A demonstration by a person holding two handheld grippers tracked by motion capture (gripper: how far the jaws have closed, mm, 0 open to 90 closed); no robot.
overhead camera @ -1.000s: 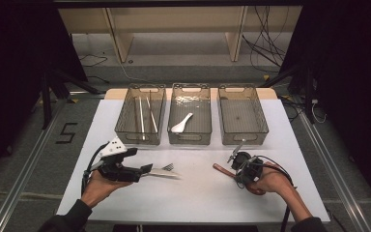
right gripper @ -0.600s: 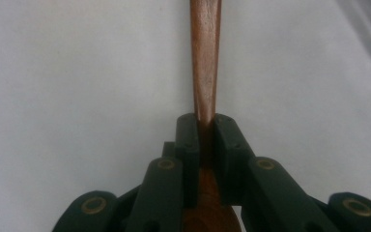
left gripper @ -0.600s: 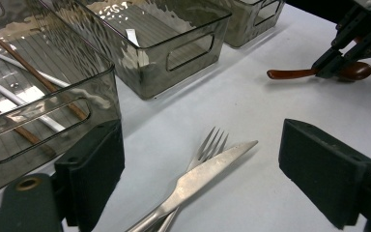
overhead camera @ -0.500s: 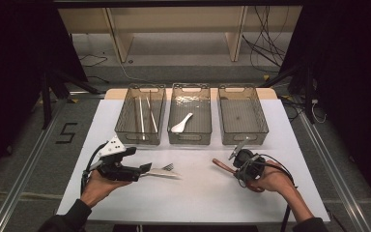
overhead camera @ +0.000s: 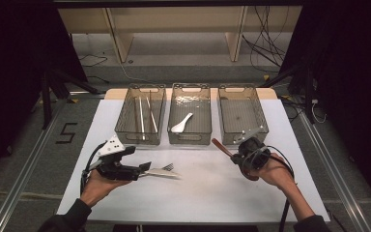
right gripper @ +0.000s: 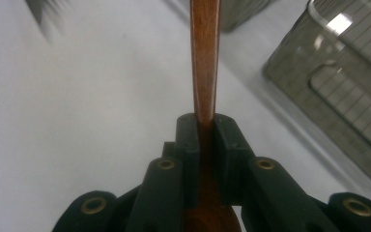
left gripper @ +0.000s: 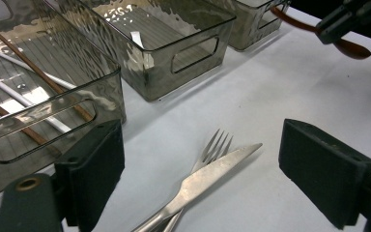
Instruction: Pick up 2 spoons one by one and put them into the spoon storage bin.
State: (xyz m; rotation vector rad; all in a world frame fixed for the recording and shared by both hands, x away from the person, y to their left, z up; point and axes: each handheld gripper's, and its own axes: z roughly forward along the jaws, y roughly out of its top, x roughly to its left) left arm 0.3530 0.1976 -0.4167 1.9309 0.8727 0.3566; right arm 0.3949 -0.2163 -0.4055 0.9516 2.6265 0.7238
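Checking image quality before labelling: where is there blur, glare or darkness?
Right gripper view: wooden spoon sharp at the jaws, table and bins blurred. Left gripper view: glare ripples on the middle bin, knife crisp. High view: surroundings dark, white table evenly lit.

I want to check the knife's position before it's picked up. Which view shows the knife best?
The left gripper view: the knife lies close, crossing over the fork between the open left gripper. The high view shows it small and distant. The right gripper view looks along the brown wooden utensil instead.
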